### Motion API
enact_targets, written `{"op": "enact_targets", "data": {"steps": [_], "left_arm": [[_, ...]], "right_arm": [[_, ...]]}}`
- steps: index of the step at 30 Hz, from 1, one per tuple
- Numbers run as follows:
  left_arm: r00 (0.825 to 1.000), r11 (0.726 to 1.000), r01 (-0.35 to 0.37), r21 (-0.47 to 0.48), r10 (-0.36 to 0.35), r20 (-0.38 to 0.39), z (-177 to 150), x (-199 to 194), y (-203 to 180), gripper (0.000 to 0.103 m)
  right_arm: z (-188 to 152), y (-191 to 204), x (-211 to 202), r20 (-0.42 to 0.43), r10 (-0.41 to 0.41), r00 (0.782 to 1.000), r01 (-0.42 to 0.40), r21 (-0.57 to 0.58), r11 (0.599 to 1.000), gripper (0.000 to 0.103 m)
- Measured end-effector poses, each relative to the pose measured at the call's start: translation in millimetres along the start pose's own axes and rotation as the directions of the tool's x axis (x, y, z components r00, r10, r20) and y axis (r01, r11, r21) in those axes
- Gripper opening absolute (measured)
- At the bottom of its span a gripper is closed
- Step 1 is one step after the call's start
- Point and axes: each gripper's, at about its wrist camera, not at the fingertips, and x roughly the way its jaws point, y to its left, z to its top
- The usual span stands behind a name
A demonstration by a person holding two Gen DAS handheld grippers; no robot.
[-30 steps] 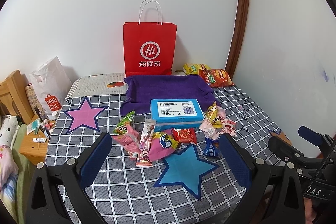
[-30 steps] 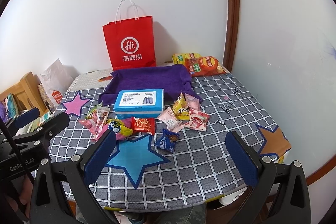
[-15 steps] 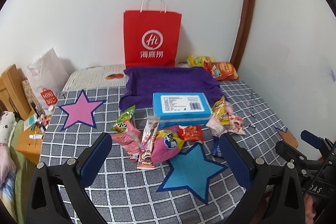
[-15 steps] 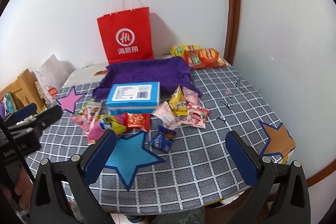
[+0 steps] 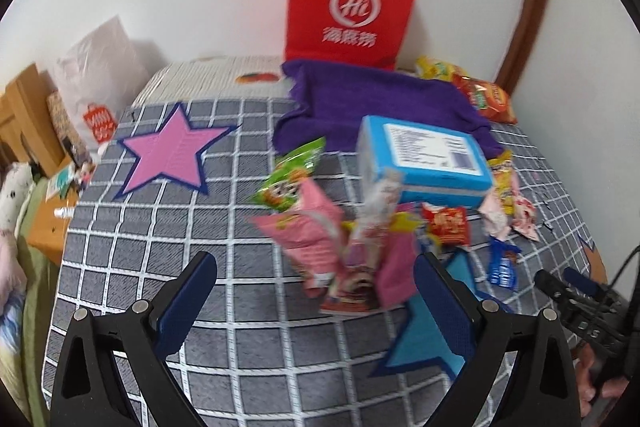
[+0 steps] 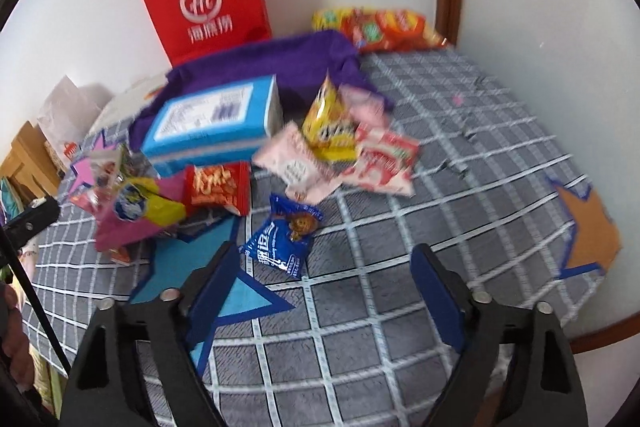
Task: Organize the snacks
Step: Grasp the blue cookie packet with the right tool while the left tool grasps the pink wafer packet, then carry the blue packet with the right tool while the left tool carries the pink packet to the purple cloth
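1. Left gripper [image 5: 316, 291]: jaws standing wide, gripping nothing, hovering at lower centre over the pink packets [image 5: 316, 239].
2. Right gripper [image 6: 324, 279]: jaws just narrowing, nothing between them; blue packet [image 6: 284, 239] lying mid-frame.
3. Blue box [image 6: 216, 123]: sitting upper left of centre.

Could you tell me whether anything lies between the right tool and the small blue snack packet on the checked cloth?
Nothing visible does: the right tool is open and empty, and only bare checked cloth separates it from the blue snack packet.

Red paper bag [image 5: 352, 3]: white "Hi" logo, blurred Chinese characters.
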Motion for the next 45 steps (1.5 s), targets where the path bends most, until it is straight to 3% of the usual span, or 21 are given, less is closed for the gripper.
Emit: {"op": "enact_targets", "data": {"steps": [8,13,15,20,28,33,36,39,40,42,45], "left_arm": [[1.000,0.999,-0.019,-0.037,0.019,-0.020,-2,14,35,0.099],[0.999,0.998,0.002,-0.059,-0.004,-0.035,-4,21,42,0.099],[0.999,0.998,0.003,-0.060,-0.006,-0.041,-4,27,42,0.099],[0.998,0.996,0.035,-0.081,-0.039,-0.052,-2,39,40,0.098],[0.991,0.988,0.097,-0.117,-0.107,-0.081,10,68,31,0.092],[0.985,0.986,0.114,-0.123,-0.128,-0.112,12,88,25,0.089],[0.981,0.983,0.127,-0.135,-0.145,-0.131,13,99,24,0.084],[0.975,0.982,0.136,-0.131,-0.155,-0.156,12,106,21,0.069],[0.974,0.981,0.149,-0.124,-0.167,-0.154,12,107,20,0.061],[0.966,0.975,0.187,-0.116,-0.204,-0.156,11,104,17,0.046],[0.970,0.979,0.180,-0.091,-0.192,-0.151,10,96,13,0.044]], "right_arm": [[3,8,58,-0.070,0.047,0.996,-0.043,0.054,0.998,0.080],[4,24,74,-0.042,-0.041,0.998,0.041,-0.002,0.999,0.080],[4,31,76,-0.026,-0.080,0.996,0.079,-0.037,0.996,0.070],[1,33,70,-0.019,-0.045,0.999,0.044,-0.076,0.996,0.042],[-2,14,61,-0.048,0.014,0.999,-0.016,-0.052,0.999,0.041],[-5,5,58,-0.059,0.026,0.998,-0.028,-0.034,0.999,0.047],[-4,10,61,-0.063,0.006,0.998,-0.009,-0.054,0.999,0.051],[-5,18,63,-0.055,-0.033,0.998,0.027,-0.102,0.994,0.048],[-6,18,62,-0.054,-0.031,0.998,0.025,-0.111,0.994,0.041],[-5,17,60,-0.059,-0.020,0.998,0.014,-0.109,0.994,0.040],[-2,15,56,-0.059,-0.003,0.998,-0.002,-0.089,0.996,0.039]]}}
